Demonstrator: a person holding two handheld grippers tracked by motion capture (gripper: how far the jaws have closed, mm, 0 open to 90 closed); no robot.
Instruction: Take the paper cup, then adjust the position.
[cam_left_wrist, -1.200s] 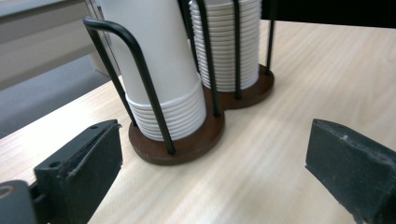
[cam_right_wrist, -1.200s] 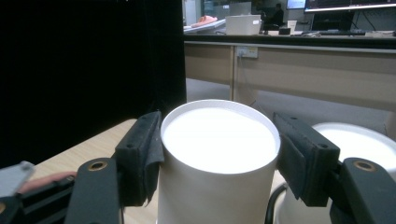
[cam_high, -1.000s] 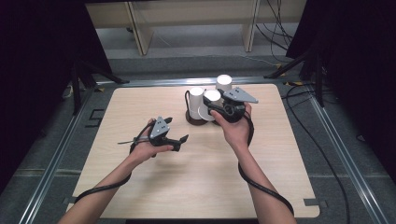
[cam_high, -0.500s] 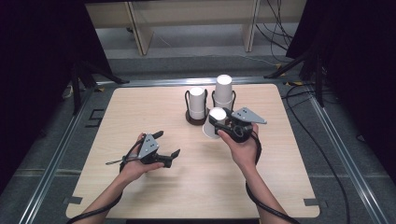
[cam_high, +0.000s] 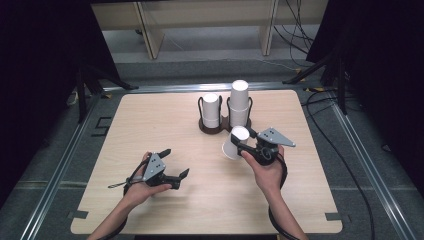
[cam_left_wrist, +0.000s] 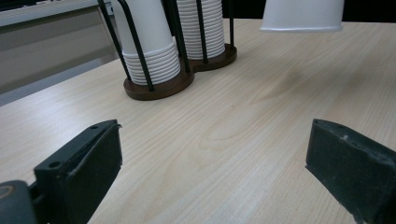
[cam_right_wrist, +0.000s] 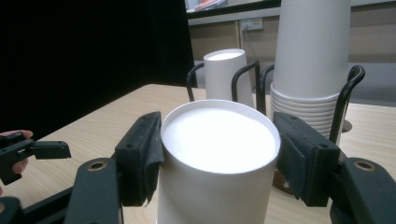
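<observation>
1. Cup (cam_high: 235, 142): upside down, clamped by its sides between the jaws of the right gripper (cam_high: 246, 146); it hangs over the table (cam_high: 150, 110) just near of the rack (cam_high: 220, 126), clear of the wood.
2. The change: a second ago that gripper was up at the rack among the stacks; it has since drawn back toward the person with the cup in its grip; so the pick looks done, and I judge that carrying and setting down come next.
3. Left gripper (cam_high: 175, 167): jaws wide apart and holding nothing; it has slid nearer and a little right, and sits low over the near-left of the table, perhaps waiting to take the cup.
4. Outward: the rack stands at the far middle; its short stack (cam_high: 211, 110) is on the left and its tall stack (cam_high: 239, 102) on the right.
5. The right gripper view shows both pads flat against the cup's wall (cam_right_wrist: 219, 186), which the high view leaves too small to judge; the left gripper view shows the cup's rim (cam_left_wrist: 301, 25) hanging above the wood with its shadow below, proof that it is lifted.
</observation>
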